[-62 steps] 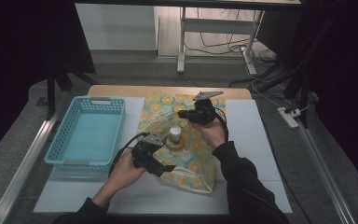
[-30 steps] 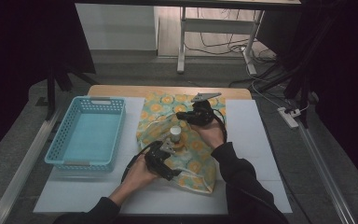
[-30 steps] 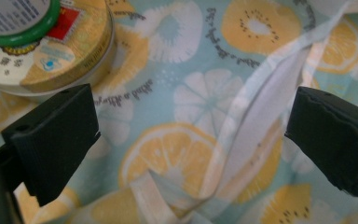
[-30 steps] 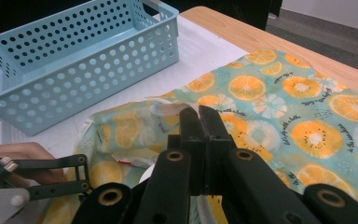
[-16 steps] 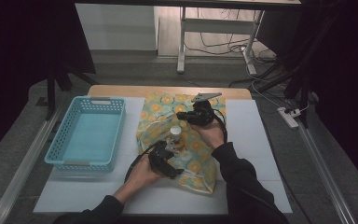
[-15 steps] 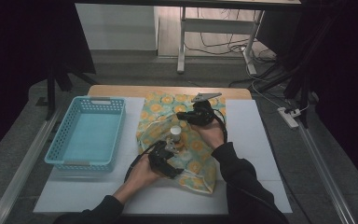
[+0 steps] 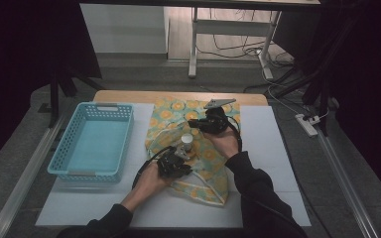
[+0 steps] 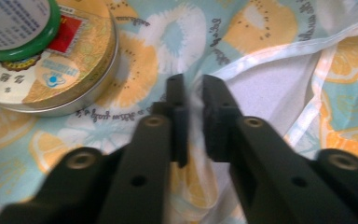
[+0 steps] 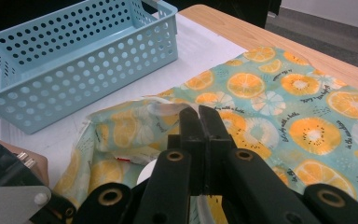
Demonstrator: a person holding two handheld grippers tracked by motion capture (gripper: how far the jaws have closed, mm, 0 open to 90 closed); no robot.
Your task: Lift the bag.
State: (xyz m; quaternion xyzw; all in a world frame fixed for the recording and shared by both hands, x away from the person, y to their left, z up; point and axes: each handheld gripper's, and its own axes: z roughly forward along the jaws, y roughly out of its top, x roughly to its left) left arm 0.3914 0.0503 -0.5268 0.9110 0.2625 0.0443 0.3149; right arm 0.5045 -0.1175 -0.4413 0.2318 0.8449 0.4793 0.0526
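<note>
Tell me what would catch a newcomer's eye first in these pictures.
The fruit-print cloth in teal and orange spread over the middle of the table stands out first, with a round gold tin on it and a green-rimmed container on the tin. The left gripper has just been closing, its fingers pinching a fold of that cloth. A light blue perforated plastic basket sits to the left.
</note>
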